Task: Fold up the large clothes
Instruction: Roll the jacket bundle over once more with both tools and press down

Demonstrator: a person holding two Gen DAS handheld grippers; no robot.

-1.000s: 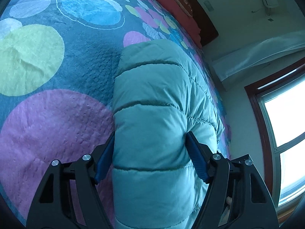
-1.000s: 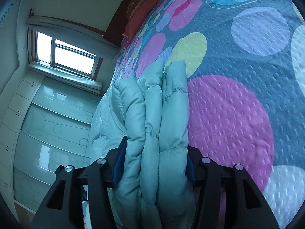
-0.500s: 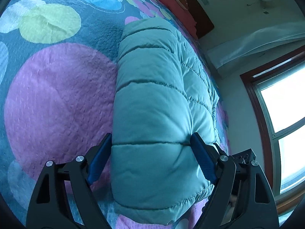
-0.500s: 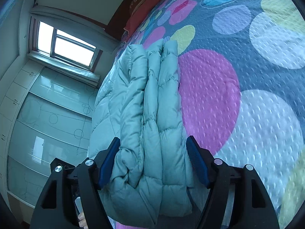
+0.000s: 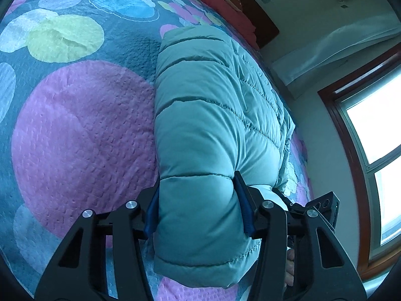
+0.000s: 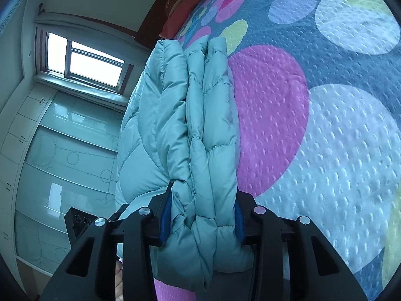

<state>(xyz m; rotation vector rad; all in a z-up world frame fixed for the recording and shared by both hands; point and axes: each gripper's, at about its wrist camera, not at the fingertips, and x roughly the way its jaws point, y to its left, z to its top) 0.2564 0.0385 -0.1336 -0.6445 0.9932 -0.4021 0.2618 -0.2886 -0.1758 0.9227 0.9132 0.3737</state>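
I see both grippers angled down at the bed. My left gripper (image 5: 198, 208) has just closed its jaws onto the folded teal puffer jacket (image 5: 213, 115). My right gripper (image 6: 201, 215) has likewise just squeezed the jacket's layered near edge over the circle-patterned bedspread (image 6: 325, 138).

Open bedspread on the outer flanks; jacket, wall and headboard box in the rest.

The folded jacket (image 5: 213, 130) fills both sets of jaws, so nothing passes between the pads. Flat bedspread (image 5: 75, 130) lies clear beside the left gripper (image 5: 198, 208) and beside the right gripper (image 6: 200, 218). Wall and window (image 6: 85, 62) close off the jacket's far edge; headboard (image 5: 250, 10) and pillows cap the far end.
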